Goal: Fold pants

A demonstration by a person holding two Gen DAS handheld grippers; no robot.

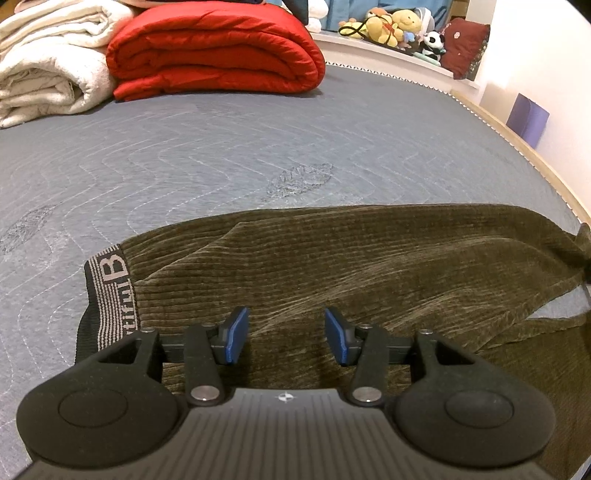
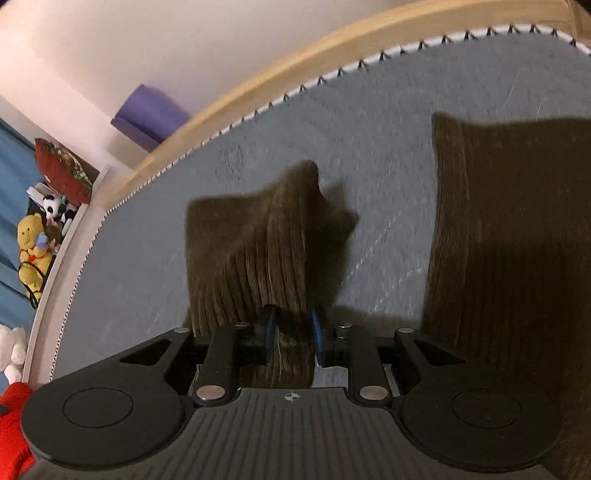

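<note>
Olive corduroy pants (image 1: 332, 266) lie across the grey quilted mattress (image 1: 221, 158), their black waistband (image 1: 110, 291) with pale lettering at the left. My left gripper (image 1: 286, 332) hovers open just above the cloth near the waistband, with nothing between its blue pads (image 1: 236, 332). In the right wrist view, my right gripper (image 2: 291, 332) is shut on a bunched pant leg (image 2: 258, 240), which rises off the mattress (image 2: 369, 129) and fills the gap between the jaws. Another part of the pants (image 2: 509, 240) lies flat at the right. That view is motion-blurred.
A folded red duvet (image 1: 214, 51) and a rolled white blanket (image 1: 48, 62) sit at the far end of the bed. Plush toys (image 1: 395, 26) line a ledge behind. The wooden bed frame (image 2: 295, 66) and a purple box (image 2: 147, 114) border the side.
</note>
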